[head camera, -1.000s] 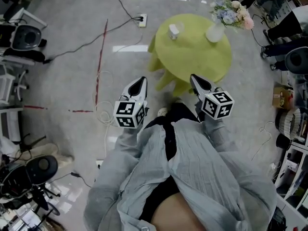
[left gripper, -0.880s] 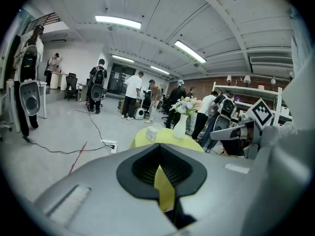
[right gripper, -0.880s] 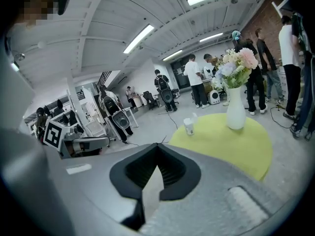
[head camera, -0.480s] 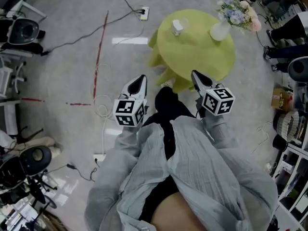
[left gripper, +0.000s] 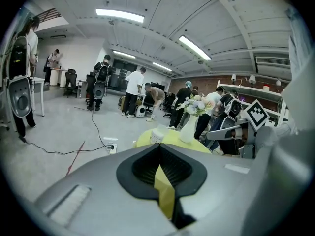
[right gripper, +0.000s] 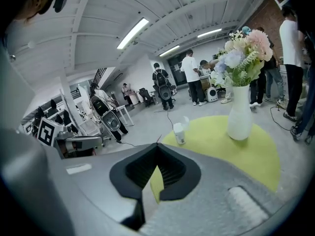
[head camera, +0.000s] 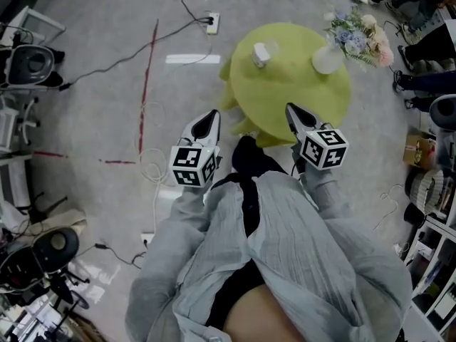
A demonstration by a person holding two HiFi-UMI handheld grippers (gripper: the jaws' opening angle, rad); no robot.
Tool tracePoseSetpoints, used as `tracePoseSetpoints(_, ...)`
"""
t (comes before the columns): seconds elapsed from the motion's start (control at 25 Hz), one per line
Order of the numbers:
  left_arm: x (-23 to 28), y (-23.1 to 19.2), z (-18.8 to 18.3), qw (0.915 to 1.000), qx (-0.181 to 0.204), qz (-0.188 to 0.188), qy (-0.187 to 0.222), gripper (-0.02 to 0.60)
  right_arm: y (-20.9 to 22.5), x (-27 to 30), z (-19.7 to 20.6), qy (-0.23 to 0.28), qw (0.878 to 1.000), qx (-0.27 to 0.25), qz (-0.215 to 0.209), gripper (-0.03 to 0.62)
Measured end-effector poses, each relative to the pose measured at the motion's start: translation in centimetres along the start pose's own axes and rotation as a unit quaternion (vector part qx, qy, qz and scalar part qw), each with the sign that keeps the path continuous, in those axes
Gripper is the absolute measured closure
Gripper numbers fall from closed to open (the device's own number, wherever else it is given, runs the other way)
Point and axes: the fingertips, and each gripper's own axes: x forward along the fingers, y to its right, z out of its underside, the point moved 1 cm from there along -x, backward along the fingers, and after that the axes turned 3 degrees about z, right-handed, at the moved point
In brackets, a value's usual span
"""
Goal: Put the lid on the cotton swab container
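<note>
The cotton swab container [head camera: 259,53] is a small white tub standing on the far left part of the round yellow-green table [head camera: 299,98]. Its clear lid [right gripper: 186,121] stands tilted up at the tub's far side; I cannot tell whether it is attached. In the right gripper view the container [right gripper: 179,132] is ahead and a little right of the jaws. My left gripper [head camera: 211,115] is shut and empty, held over the floor left of the table's near edge. My right gripper [head camera: 290,108] is also shut and empty, at the table's near edge.
A white vase of flowers [head camera: 328,59] stands on the table's right side. Cables and a power strip [head camera: 211,26] lie on the floor to the left. Chairs and equipment line the left wall, shelves the right. Several people stand in the far room [left gripper: 133,90].
The table has come slightly nearer to me and the view has shifted. Both grippers stay shut and hold the same pose in front of my body.
</note>
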Motion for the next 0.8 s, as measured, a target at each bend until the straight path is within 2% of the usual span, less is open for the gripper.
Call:
tracePoseSetpoints(0.4, 7.7, -2.7, -3.0, 0.9996, 0.005, 0.016, -0.023, 0.565, 4.5, 6.3, -5.1, -0.009, 1.0, -0.01, 0.008, 0.592)
tracePoseSetpoints(0.8, 12.4, -5.0, -4.1, 0.9988, -0.006, 0.017, -0.046, 0.565, 8.0, 12.0, -7.7, -0.019, 0.999, -0.006, 0.028, 0.592)
